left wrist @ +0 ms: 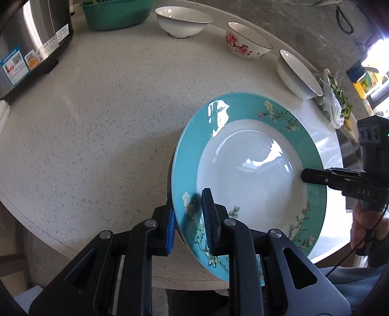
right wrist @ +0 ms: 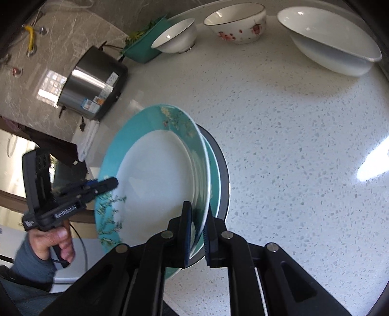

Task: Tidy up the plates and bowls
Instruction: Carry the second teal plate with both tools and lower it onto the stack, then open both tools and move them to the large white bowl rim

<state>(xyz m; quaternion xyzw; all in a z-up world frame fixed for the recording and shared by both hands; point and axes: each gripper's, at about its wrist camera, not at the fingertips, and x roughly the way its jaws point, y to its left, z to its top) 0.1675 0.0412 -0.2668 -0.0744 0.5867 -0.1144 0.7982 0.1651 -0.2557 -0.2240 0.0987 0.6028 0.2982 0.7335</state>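
A teal-rimmed plate with a white well and flower sprigs (left wrist: 248, 175) is held between both grippers above the speckled counter (left wrist: 97, 121). My left gripper (left wrist: 188, 226) is shut on its near-left rim. My right gripper (right wrist: 197, 233) is shut on the opposite rim; it also shows in the left wrist view (left wrist: 308, 176). In the right wrist view the plate (right wrist: 155, 184) appears to lie on a second teal plate (right wrist: 215, 175) with a dark plate (right wrist: 225, 175) beneath. Three bowls stand at the back: a white bowl (left wrist: 182, 20), a flowered bowl (left wrist: 248, 40) and a wide white bowl (left wrist: 299, 73).
A steel rice cooker (left wrist: 26, 43) stands at the back left. A green basin with greens (left wrist: 116, 12) sits beside it. A plastic bag of greens (left wrist: 335, 102) lies at the counter's right edge. The counter's rounded front edge is close to the plates.
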